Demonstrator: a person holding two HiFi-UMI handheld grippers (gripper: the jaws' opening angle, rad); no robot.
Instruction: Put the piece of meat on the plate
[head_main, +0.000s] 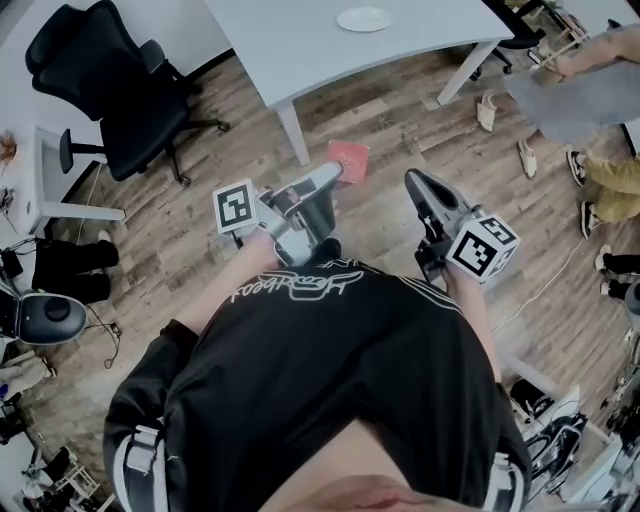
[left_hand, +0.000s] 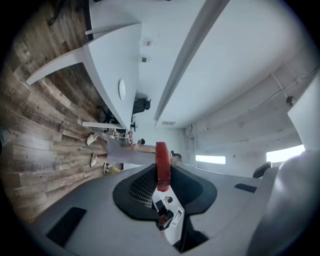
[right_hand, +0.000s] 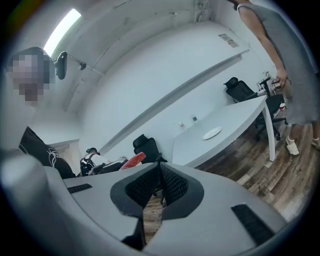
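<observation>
The piece of meat is a flat red slab, and my left gripper is shut on it, holding it out over the wooden floor. In the left gripper view the meat stands edge-on between the jaws of that gripper. A small white plate lies on the white table ahead of both grippers; it also shows as the plate and the plate. My right gripper is level with the left one, its jaws together with nothing in them. The meat shows to its left.
A black office chair stands left of the table, whose leg comes down just ahead. Another person stands at the right, with shoes on the floor. Bags and equipment sit at the left edge.
</observation>
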